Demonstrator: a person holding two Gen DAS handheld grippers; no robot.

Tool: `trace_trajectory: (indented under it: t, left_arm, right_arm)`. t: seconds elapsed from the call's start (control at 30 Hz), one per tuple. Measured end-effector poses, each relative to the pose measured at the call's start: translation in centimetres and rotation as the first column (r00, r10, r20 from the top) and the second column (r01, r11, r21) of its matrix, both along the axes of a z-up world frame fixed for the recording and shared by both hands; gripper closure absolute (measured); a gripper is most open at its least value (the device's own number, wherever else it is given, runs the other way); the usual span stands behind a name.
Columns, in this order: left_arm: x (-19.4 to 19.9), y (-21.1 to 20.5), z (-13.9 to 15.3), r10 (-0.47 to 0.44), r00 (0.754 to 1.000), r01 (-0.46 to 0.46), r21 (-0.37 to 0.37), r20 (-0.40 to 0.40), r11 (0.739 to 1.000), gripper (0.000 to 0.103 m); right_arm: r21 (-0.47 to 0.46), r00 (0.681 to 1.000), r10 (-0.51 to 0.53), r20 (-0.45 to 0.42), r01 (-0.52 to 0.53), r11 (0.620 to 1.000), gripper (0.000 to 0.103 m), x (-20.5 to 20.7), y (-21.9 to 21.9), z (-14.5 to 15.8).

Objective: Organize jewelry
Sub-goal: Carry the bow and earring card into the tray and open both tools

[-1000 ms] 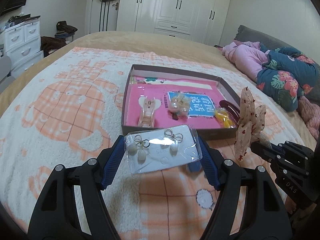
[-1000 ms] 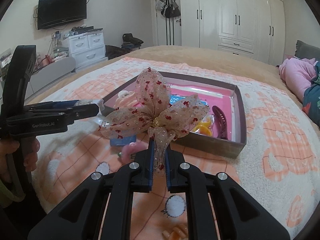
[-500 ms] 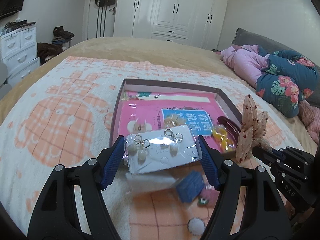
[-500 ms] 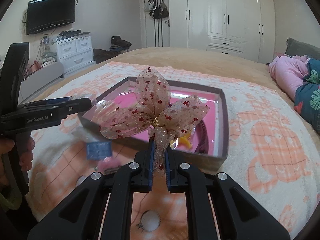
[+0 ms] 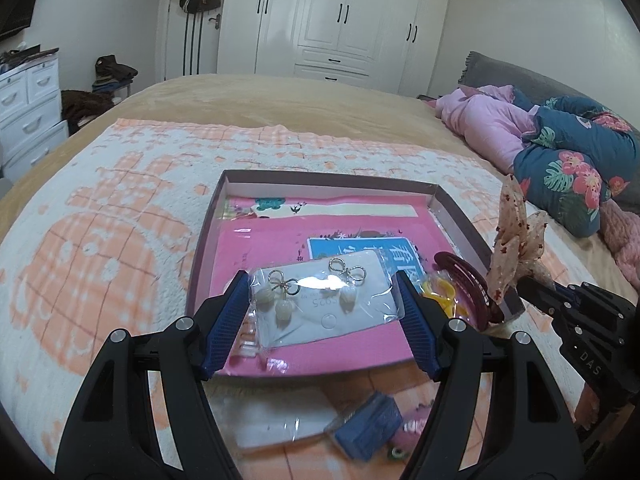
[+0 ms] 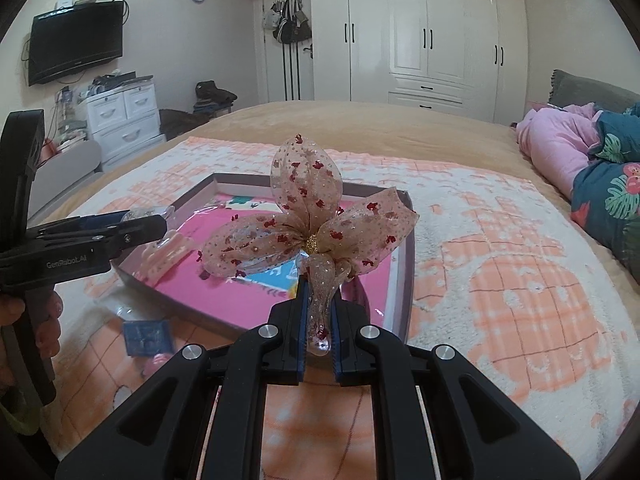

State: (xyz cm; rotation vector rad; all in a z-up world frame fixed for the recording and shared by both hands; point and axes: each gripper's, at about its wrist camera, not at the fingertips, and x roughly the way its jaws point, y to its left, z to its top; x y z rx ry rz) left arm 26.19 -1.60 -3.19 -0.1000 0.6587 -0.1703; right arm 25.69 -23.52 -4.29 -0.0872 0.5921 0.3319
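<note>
Left claw [image 5: 322, 312]: clamping a clear-sleeved earring card [image 5: 320, 300] by its two short edges, one blue pad on each end. Card is being held face-up and nearly flat, long axis running left-right across the claw, the bow-shaped earring tops toward the far side and the pearl drops toward the camera. Judged reason for the edge grip: the earrings are staying uncovered and the card can be set down flat. It is hanging above the near part of the open box [image 5: 456, 216], over the pink liner.

Right claw [image 6: 319, 320]: pinching the tail of a sheer bow hair clip [image 6: 308, 220], pads closed tight on the gathered fabric. The bow is standing upright out of the claw, long axis roughly vertical, loops fanning left, up and right above the gold knot. Gripping the tail is likely keeping the loops from being crushed. It is hovering over the box's near right corner.

On the blanket [image 5: 100, 248] just in front of the box: a small blue pouch [image 5: 370, 428], a clear sleeve [image 5: 280, 420] and a pink item [image 5: 408, 430], outside the box, so sorting looks unfinished.

Inside the box: a dark red hair clip [image 5: 468, 284] and yellow pieces [image 5: 440, 292] lying by the right wall, and a pale pink claw clip [image 6: 166, 254] near the left wall.

Beyond: bed [image 6: 360, 124], wardrobe [image 6: 420, 32].
</note>
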Motion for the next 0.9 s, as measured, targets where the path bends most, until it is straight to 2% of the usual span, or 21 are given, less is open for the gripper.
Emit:
trace_trajectory:
  t: [0.4, 0.9]
  left_arm:
    - [2.1, -0.8, -1.1, -0.028, 0.999, 0.028, 0.001, -0.031, 1.000, 0.040]
    - [2.8, -2.1, -2.5, -0.072, 0.996, 0.074, 0.028, -0.061, 0.997, 0.040]
  right_arm:
    - [-0.034, 1.000, -0.014, -0.005, 0.014, 0.999, 0.094, 1.4, 0.3, -0.3]
    - [-0.071, 0.999, -0.007, -0.039, 0.004, 0.997, 0.094, 3.1, 0.9, -1.2]
